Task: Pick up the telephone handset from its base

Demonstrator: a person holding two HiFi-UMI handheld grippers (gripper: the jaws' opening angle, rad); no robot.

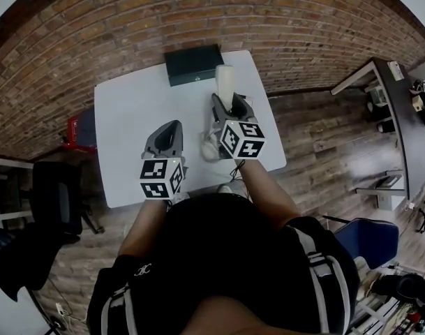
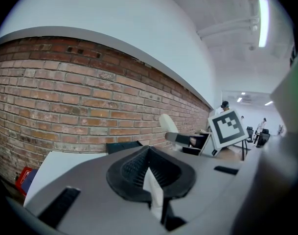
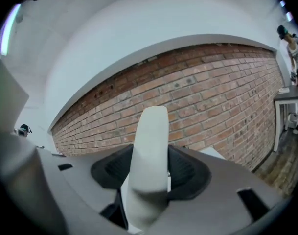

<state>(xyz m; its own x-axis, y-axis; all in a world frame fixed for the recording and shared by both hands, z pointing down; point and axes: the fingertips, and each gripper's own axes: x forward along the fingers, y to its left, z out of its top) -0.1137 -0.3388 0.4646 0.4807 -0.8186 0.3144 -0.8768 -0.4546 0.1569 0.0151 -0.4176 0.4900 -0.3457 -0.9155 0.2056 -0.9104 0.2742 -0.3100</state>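
— Where's the cream plastic telephone handset point(image 3: 149, 160)?
— Clamped upright in my right gripper's point(image 1: 228, 103) fingers point(image 3: 190, 173), over the white desk point(image 1: 128, 124), near the dark rectangular base point(image 1: 193, 64) at its far edge.
— And your left gripper point(image 1: 172, 128)?
— Fingers pressed together, holding nothing, over the desk's near side.

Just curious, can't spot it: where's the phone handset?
In the head view the handset sits clamped in the right gripper, over the table's right side, near the black box.
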